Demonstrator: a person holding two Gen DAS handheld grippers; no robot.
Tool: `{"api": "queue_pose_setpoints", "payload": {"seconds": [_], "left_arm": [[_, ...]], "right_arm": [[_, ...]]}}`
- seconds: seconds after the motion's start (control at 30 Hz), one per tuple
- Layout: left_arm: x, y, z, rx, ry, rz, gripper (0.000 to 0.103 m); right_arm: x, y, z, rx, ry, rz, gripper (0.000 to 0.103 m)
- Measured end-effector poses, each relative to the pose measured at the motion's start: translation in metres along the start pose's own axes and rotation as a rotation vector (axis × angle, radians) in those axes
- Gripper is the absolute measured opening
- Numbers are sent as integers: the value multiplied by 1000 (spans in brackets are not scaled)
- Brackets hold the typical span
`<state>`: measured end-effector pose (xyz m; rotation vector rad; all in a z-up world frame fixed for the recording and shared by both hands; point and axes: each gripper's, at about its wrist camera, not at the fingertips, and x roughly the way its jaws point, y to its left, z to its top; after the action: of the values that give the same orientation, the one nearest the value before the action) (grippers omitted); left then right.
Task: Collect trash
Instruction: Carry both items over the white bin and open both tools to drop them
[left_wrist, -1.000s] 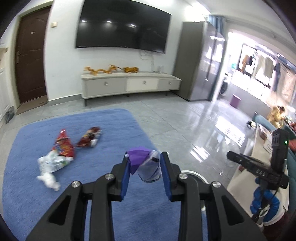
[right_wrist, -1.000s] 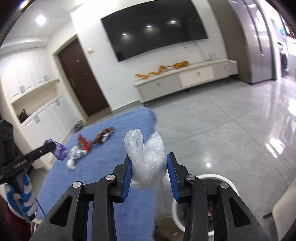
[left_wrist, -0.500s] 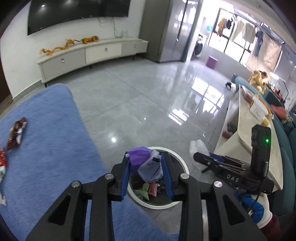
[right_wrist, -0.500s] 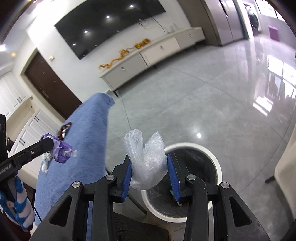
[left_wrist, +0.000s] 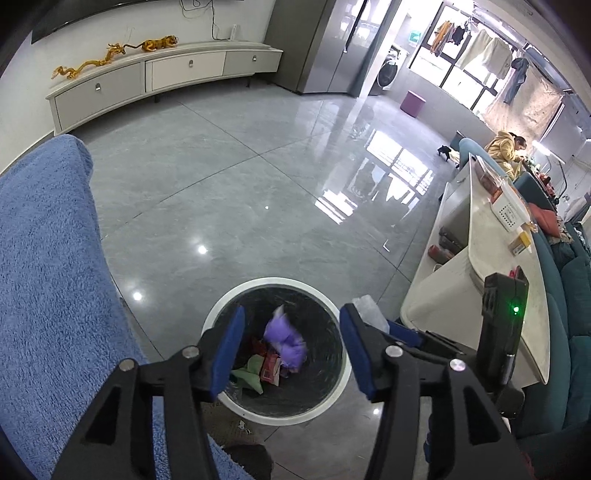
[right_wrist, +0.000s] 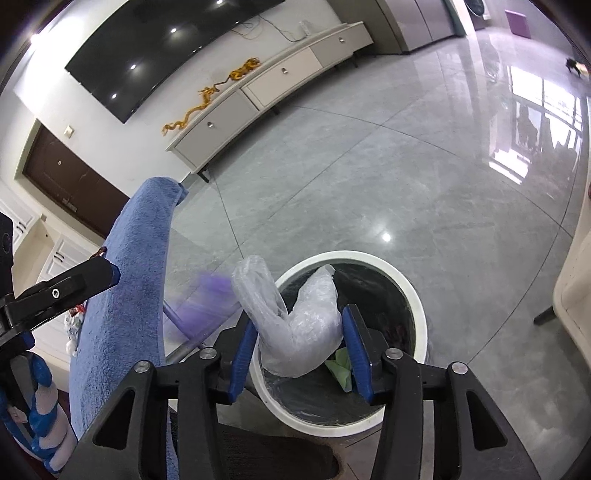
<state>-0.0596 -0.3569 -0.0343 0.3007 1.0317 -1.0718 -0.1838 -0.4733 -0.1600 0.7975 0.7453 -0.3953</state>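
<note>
Right gripper (right_wrist: 299, 354) jaws just widened, crumpled clear plastic bag (right_wrist: 299, 332) loose between them, directly above white round bin (right_wrist: 417, 295).

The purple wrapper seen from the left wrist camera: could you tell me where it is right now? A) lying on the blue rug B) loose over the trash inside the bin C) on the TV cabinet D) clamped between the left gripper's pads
B: the purple wrapper shows blurred inside the white-rimmed bin, clear of the left gripper, whose jaws have just been opening.
</note>
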Motion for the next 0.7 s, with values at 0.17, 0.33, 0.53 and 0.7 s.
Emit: {"api": "queue_pose_setpoints", "payload": {"seconds": [0.17, 0.33, 0.53, 0.7], "left_arm": [[-1, 3, -2, -6, 0, 18, 53], [-16, 14, -8, -26, -14, 34, 53], [-37, 25, -15, -37, -43, 47, 53], [-52, 34, -24, -46, -62, 63, 54]], "right_arm": [[-1, -1, 0, -1, 1, -2, 52], [-4, 3, 1, -9, -3, -3, 55], [-7, 8, 0, -23, -2, -4, 57], [-6, 14, 0, -41, 6, -5, 59]]}}
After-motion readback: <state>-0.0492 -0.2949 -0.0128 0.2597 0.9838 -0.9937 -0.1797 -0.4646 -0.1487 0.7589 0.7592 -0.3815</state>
